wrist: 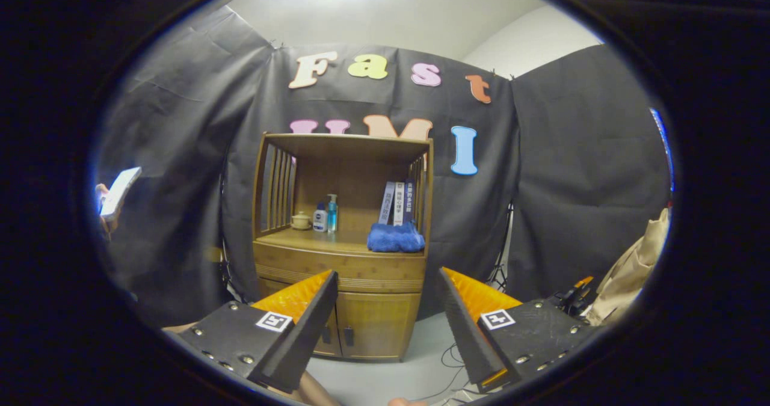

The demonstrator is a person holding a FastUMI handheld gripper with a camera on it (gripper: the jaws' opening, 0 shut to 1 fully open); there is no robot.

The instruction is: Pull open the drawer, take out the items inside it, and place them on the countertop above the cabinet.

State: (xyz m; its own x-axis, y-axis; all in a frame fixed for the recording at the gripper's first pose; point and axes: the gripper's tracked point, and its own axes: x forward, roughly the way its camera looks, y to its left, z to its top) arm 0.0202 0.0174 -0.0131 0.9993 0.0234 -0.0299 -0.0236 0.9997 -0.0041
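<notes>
A wooden cabinet (340, 273) stands ahead against the booth wall, well beyond my fingers. Its drawer (340, 269) sits closed under the countertop (319, 240). On the countertop rest a small beige pot (301, 220), a white bottle (320, 219), a blue pump bottle (332, 213), a folded blue cloth (395, 238) and some upright books (397, 203). My gripper (388, 301) is open, with nothing between its fingers, aimed at the cabinet's lower front from a distance. The drawer's inside is hidden.
Two lower cabinet doors (361, 332) with dark handles sit under the drawer. A person's hand holds a phone (119, 190) off to the left. A beige garment (631, 270) hangs at the right. Cables (452, 358) lie on the grey floor.
</notes>
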